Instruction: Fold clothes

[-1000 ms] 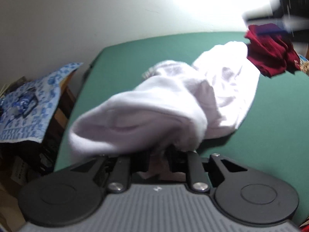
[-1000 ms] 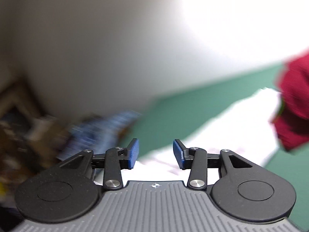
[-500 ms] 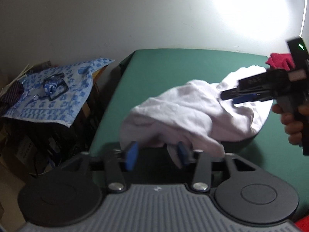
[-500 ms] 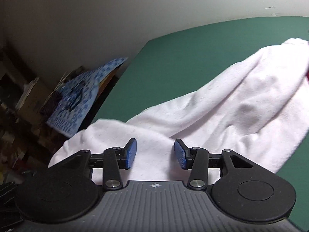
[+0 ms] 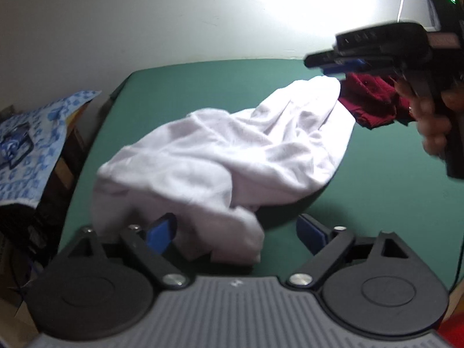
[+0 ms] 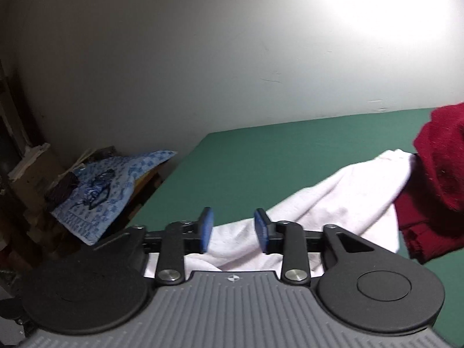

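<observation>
Left tool [image 5: 236, 232] just opened, white garment [image 5: 232, 156] released

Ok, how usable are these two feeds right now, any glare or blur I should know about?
Left wrist view: glare blows out the wall at upper right; the right gripper and hand are motion-smeared; the white garment reads clearly. Right wrist view: same glare; the red garment is soft at the frame edge.

Bare green table [image 5: 391, 179] lies open right of the rumpled white garment [image 5: 232, 150]. A red garment [image 5: 371, 101] touches its far end; clutter [image 5: 32, 145] crowds the table's left edge.
</observation>
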